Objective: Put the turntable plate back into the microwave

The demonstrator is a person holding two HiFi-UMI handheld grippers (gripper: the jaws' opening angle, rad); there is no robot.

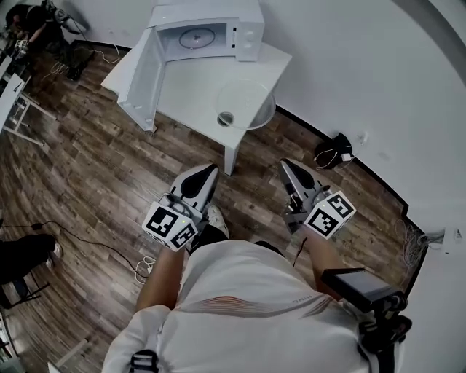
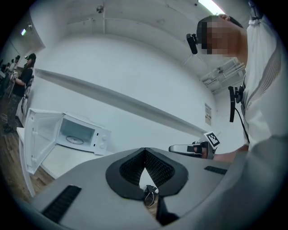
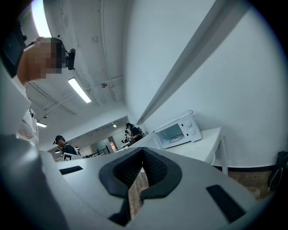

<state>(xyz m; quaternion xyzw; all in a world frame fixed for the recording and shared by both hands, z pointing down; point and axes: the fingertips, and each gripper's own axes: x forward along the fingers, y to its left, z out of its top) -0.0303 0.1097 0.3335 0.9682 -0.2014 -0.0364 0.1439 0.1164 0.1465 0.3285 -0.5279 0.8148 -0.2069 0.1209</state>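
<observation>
A white microwave stands at the back of a white table with its door swung wide open to the left. The clear glass turntable plate lies flat on the table's near right corner, in front of the microwave. Both grippers are held level over the wooden floor, well short of the table. My left gripper and my right gripper are both shut, with nothing between their pads. The microwave shows far off to the left in the left gripper view, and the microwave shows ahead in the right gripper view.
A white table leg stands between me and the plate. A black bag lies by the wall at right. Cables trail over the floor at left. Another person is at the far left.
</observation>
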